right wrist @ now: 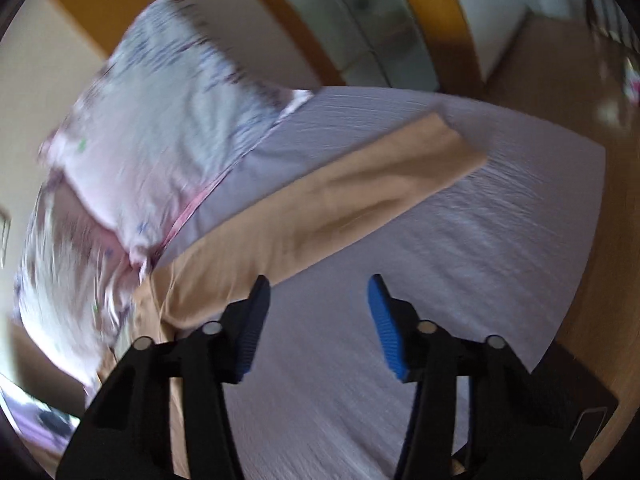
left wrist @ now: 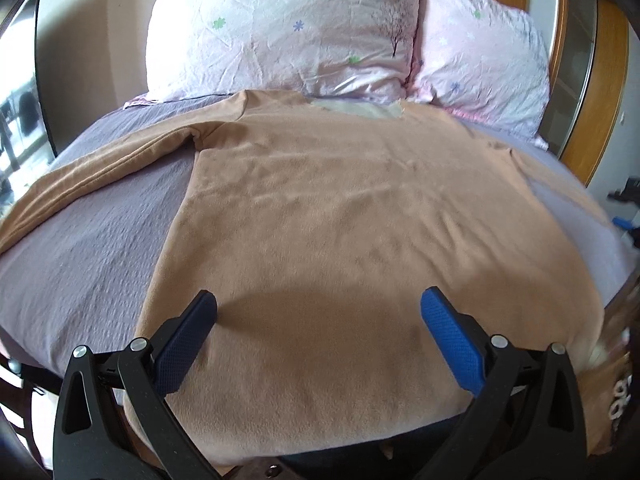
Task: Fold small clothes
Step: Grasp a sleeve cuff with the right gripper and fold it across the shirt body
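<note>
A tan long-sleeved top (left wrist: 328,216) lay flat on the bed (left wrist: 92,240), on a purple sheet. Its long way ran from the near edge of the bed up toward the pillows, with the neck end by the pillows and the bottom hem close to the left gripper (left wrist: 318,308). One sleeve (left wrist: 100,172) stretched out to the left across the sheet. The other sleeve (right wrist: 360,192) showed in the right wrist view, lying straight out with its cuff pointing toward the far edge of the bed.

The left gripper hung over the bottom part of the top. Its jaws stood wide apart and held nothing. The right gripper (right wrist: 318,300) was over the bare sheet just beside the sleeve, and its jaws were also spread open and held nothing.

Two pink flowered pillows (left wrist: 280,28) leaned at the head of the bed, in front of a wooden headboard (left wrist: 608,92).

The neck of the top was hard to make out; a pale patch (left wrist: 360,110) showed there. The near hem was partly hidden behind the gripper arms. The right wrist view was blurry, so the pillows there looked smeared.
</note>
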The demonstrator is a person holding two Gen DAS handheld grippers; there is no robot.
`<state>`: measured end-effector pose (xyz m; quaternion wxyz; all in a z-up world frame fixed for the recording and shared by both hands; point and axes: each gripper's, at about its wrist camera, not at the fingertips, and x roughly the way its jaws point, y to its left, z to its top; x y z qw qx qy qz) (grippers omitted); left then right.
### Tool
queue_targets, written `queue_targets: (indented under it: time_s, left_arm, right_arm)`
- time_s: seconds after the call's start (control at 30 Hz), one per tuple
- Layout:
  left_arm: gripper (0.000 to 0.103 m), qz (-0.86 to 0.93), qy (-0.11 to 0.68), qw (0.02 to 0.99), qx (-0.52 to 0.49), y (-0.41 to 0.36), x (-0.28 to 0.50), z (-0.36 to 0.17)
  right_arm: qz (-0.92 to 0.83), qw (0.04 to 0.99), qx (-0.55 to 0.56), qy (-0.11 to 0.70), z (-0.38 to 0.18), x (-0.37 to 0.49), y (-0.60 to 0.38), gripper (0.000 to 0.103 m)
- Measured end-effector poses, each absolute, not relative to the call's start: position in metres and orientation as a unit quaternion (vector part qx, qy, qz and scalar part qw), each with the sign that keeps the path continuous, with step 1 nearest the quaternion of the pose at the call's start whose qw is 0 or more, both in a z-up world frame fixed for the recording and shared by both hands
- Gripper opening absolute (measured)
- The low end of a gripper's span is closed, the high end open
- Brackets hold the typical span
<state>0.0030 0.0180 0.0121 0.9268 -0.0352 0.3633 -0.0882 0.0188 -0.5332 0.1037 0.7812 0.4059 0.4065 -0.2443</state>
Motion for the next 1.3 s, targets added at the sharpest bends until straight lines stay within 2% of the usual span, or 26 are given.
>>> queue_targets:
  time_s: [0.13,0.3,0.37,0.4,0.5,0.63,0.77,0.87,0.97,1.07,1.13,1.23,1.3]
  left_arm:
    - [0.102,-0.139,0.276,0.942,-0.135,0.047,0.011,0.031]
    - [0.102,-0.138,0.223,0.954,-0.145,0.062,0.027,0.051]
    - [0.102,-0.136,0.217,0.954,-0.156,0.071,0.034,0.054]
    - [0.102,-0.137,0.213,0.953,-0.167,0.078,0.037,0.055]
    - [0.102,-0.138,0.198,0.948,-0.209,0.106,0.043,0.052]
    - [0.102,-0.124,0.191,0.942,-0.245,0.14,0.038,0.048]
    - [0.102,-0.088,0.201,0.935,-0.278,0.17,0.04,0.043]
    - [0.102,-0.061,0.206,0.926,-0.311,0.191,0.037,0.039]
    - [0.102,-0.036,0.216,0.91,-0.353,0.217,0.033,0.034]
    - [0.102,-0.007,0.22,0.89,-0.399,0.249,0.027,0.029]
    - [0.102,0.015,0.22,0.88,-0.42,0.27,0.022,0.026]
    - [0.102,0.046,0.221,0.867,-0.445,0.299,0.019,0.02]
    - [0.098,0.069,0.225,0.852,-0.467,0.317,0.019,0.014]
  right_arm:
    - [-0.293,0.729,0.472,0.401,0.078,0.011,-0.593,0.043]
    - [-0.31,0.709,0.507,0.38,0.059,0.013,-0.615,0.036]
    - [-0.314,0.704,0.516,0.373,0.052,0.02,-0.624,0.023]
    - [-0.323,0.7,0.513,0.378,0.048,0.023,-0.628,0.004]
    - [-0.334,0.732,0.458,0.378,0.068,0.049,-0.614,0.004]
    - [-0.224,0.849,0.338,0.339,0.145,0.105,-0.528,0.004]
    - [-0.047,0.914,0.235,0.328,0.199,0.156,-0.382,0.004]
    - [0.095,0.913,0.178,0.354,0.199,0.184,-0.258,0.004]
    - [0.194,0.879,0.136,0.414,0.161,0.199,-0.152,0.004]
    - [0.284,0.797,0.067,0.53,0.098,0.187,-0.051,0.014]
    - [0.299,0.762,0.066,0.57,0.077,0.181,-0.03,0.042]
    - [0.293,0.776,0.095,0.55,0.084,0.174,-0.041,0.065]
    - [0.281,0.789,0.113,0.535,0.093,0.181,-0.065,0.07]
